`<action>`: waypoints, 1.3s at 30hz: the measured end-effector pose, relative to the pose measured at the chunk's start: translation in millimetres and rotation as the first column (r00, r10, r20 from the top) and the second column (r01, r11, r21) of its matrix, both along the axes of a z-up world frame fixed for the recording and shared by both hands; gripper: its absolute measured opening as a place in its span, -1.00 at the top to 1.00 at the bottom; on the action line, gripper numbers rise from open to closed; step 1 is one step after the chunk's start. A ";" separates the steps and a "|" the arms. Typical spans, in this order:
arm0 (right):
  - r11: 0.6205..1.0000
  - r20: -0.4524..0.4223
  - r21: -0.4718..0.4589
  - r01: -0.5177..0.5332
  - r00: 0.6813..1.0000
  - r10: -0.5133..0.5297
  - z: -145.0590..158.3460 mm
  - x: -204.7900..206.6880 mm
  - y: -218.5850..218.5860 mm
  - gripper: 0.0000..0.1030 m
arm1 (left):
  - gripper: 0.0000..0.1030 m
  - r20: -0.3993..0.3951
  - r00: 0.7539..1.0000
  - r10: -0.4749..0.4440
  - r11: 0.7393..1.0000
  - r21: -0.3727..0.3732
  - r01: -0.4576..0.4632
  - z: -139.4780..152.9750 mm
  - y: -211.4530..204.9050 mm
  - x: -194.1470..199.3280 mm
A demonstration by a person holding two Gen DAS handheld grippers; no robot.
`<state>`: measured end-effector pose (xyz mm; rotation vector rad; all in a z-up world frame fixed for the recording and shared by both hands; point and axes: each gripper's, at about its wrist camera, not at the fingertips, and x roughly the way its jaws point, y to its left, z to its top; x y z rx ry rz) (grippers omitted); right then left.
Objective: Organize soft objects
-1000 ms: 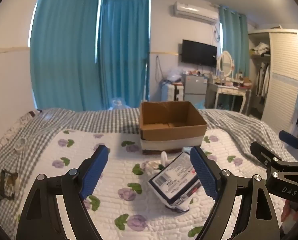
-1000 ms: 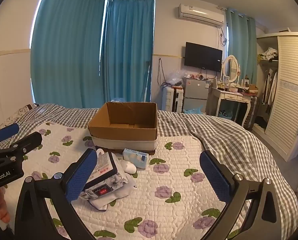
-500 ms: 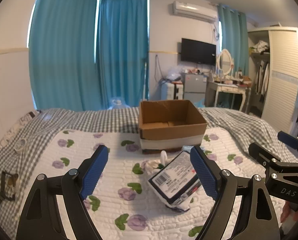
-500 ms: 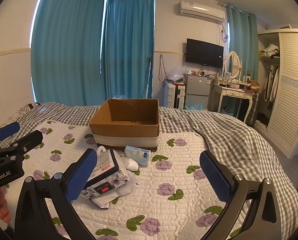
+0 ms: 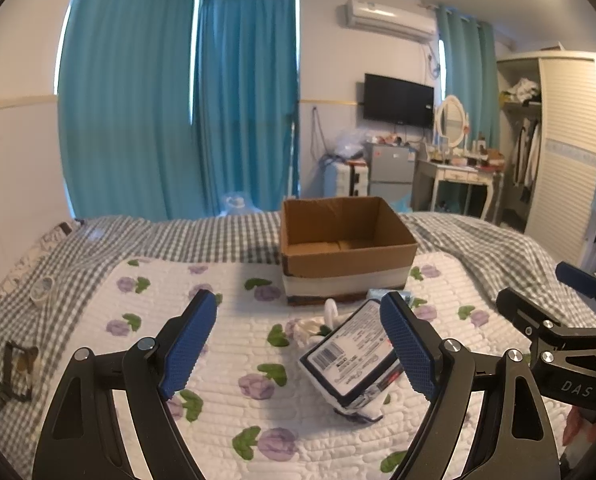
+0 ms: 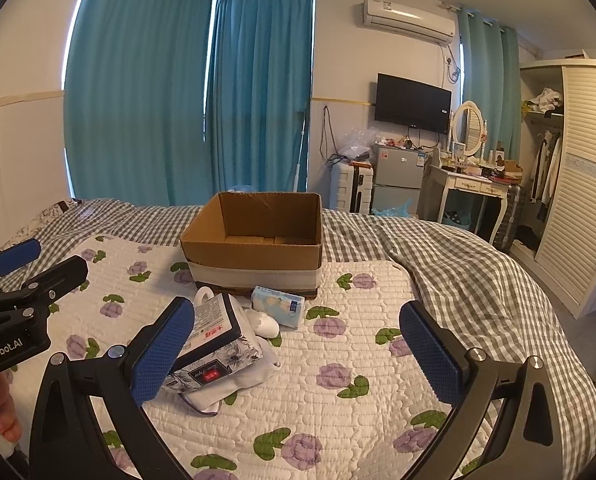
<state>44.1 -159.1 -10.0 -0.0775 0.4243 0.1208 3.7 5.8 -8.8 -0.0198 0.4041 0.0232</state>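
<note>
Hovering over the quilt, left gripper (image 5: 298,344) and right gripper (image 6: 298,356) both gape wide, holding nothing. Tissue pack (image 6: 213,332) sits on socks just before the cardboard box (image 6: 257,240), probably headed inside.

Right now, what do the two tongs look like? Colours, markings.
Both alike: black skeletal frames with triangular cutouts and silver screws, blue knurled pads. Left tongs read "GenRobot.AI" in white on the side in the right wrist view; right tongs read "DAS" in the left wrist view. No cables or sleeves visible.
</note>
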 end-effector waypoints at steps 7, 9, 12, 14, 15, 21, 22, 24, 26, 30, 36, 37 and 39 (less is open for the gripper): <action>1.000 -0.001 0.001 0.000 1.000 0.000 -0.1 0.1 0.0 -1.00 | -0.66 0.000 1.000 0.004 1.000 0.001 -0.004 -1.2 1.1 -1.2; 1.000 -0.001 0.000 -0.001 1.000 0.001 -0.1 0.0 0.0 -1.00 | -0.66 -0.001 1.000 0.002 1.000 -0.001 -0.002 -1.0 1.9 -0.8; 1.000 -0.002 -0.001 -0.001 1.000 0.001 -0.3 0.1 0.0 -1.00 | -0.66 -0.001 1.000 0.004 1.000 -0.001 -0.004 -0.9 1.7 -0.8; 1.000 -0.004 -0.004 -0.002 1.000 0.002 -0.6 0.2 0.5 -1.00 | -0.66 -0.003 1.000 0.005 1.000 0.000 -0.005 -1.3 2.5 -0.7; 1.000 -0.005 -0.005 -0.003 1.000 0.003 -0.8 -0.1 0.2 -1.00 | -0.66 -0.003 1.000 0.005 1.000 -0.001 -0.005 -1.4 2.6 -0.8; 1.000 -0.004 -0.004 -0.001 1.000 0.001 -0.5 -0.7 0.3 -1.00 | -0.66 -0.003 1.000 0.005 1.000 0.001 -0.005 -2.0 3.4 -1.0; 1.000 -0.004 -0.005 -0.002 1.000 0.002 -0.3 -0.4 1.1 -1.00 | -0.66 -0.003 1.000 0.004 1.000 0.000 -0.004 -1.7 3.4 -0.8; 1.000 -0.004 -0.004 -0.001 1.000 0.001 -0.5 -0.9 1.3 -1.00 | -0.66 -0.004 1.000 0.003 1.000 0.000 -0.003 -1.8 3.8 -0.9; 1.000 -0.004 -0.005 -0.001 1.000 0.001 -0.9 -1.4 1.6 -1.00 | -0.66 -0.003 1.000 0.004 1.000 0.000 -0.004 -1.7 3.9 -1.0; 1.000 -0.005 -0.006 -0.001 1.000 0.001 -1.0 -1.6 1.4 -1.00 | -0.66 -0.004 1.000 0.005 1.000 0.000 -0.005 -1.3 3.3 -0.6; 1.000 -0.005 -0.006 -0.001 1.000 0.001 -0.9 -1.5 1.6 -1.00 | -0.66 -0.004 1.000 0.004 1.000 -0.001 -0.004 -1.3 3.5 -0.4; 1.000 -0.005 -0.006 -0.001 1.000 0.001 -0.8 -1.3 1.9 -1.00 | -0.66 -0.004 1.000 0.004 1.000 -0.001 -0.004 -1.5 3.7 -0.6; 1.000 -0.006 -0.007 -0.001 1.000 0.001 -0.9 -1.5 1.7 -1.00 | -0.66 -0.004 1.000 0.004 1.000 -0.001 -0.004 -1.2 3.5 -0.4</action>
